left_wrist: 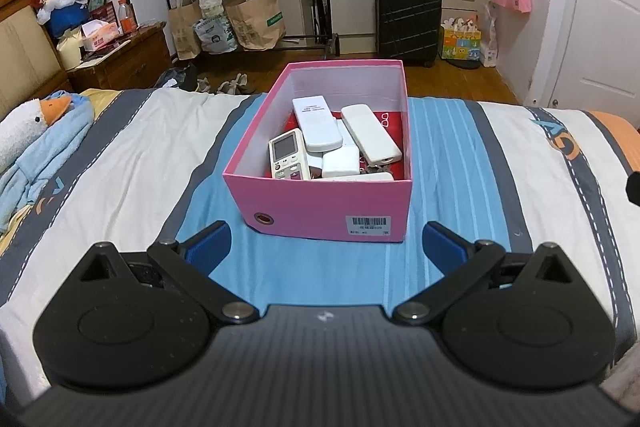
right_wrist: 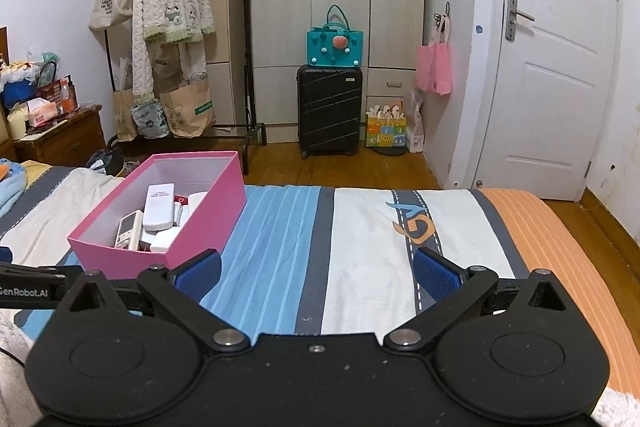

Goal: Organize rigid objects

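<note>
A pink box (left_wrist: 320, 205) stands on the striped bedspread (left_wrist: 120, 167). It holds several white remote controls (left_wrist: 316, 125) and a small white block (left_wrist: 339, 163), lying across each other. My left gripper (left_wrist: 326, 247) is open and empty, just in front of the box's near wall. In the right wrist view the pink box (right_wrist: 204, 215) is to the left, with the remotes (right_wrist: 158, 207) inside. My right gripper (right_wrist: 316, 273) is open and empty above the bedspread (right_wrist: 360, 247), to the right of the box.
A goose plush (left_wrist: 24, 131) and a blue towel (left_wrist: 44, 163) lie at the bed's left. Beyond the bed stand a nightstand (left_wrist: 120, 59), a clothes rack with paper bags (left_wrist: 248, 19), a black suitcase (left_wrist: 408, 19), wardrobes and a white door (right_wrist: 560, 87).
</note>
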### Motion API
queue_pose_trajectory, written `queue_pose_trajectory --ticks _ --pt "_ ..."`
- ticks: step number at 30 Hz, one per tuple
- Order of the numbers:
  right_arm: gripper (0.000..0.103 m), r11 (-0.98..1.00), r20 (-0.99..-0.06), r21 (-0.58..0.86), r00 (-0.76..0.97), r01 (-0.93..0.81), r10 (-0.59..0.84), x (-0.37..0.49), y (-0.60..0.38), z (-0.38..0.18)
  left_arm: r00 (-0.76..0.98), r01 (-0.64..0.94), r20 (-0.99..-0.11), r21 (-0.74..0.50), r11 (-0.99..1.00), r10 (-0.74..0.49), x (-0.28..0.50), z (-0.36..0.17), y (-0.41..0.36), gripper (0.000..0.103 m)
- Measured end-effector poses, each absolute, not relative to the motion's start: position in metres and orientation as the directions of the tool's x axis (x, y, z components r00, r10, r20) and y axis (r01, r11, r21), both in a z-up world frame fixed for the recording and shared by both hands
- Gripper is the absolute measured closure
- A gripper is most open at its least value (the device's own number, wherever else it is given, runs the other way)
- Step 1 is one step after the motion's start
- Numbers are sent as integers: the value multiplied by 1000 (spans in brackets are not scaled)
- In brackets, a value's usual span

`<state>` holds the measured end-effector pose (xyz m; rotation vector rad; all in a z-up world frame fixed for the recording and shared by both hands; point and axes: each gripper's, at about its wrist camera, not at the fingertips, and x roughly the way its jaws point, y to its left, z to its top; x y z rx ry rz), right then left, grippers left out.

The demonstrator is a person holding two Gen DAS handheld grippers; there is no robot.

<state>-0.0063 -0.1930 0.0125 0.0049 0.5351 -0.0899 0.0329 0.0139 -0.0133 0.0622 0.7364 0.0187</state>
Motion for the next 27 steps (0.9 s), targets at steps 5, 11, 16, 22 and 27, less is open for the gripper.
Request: queue_pose_trajectory --ticks 5,11,16,22,27 --pt "0 996 -511 -36 856 77 -85 -6 -188 12 730 5 -682 64 998 40 34 -13 16 0" --pt "0 997 -516 -40 852 72 -83 -4 -187 11 728 -3 -685 53 999 38 35 -14 20 0" --pt "0 996 -517 -38 852 75 -84 -4 -187 10 717 -5 -696 54 999 42 37 -17 19 0" --pt "0 996 -521 -35 849 86 -92 -3 -190 10 710 -4 -703 57 998 43 38 -20 17 0" --pt "0 995 -519 -34 849 89 -93 -1 -192 11 704 -7 -708 68 998 53 39 -24 18 0"
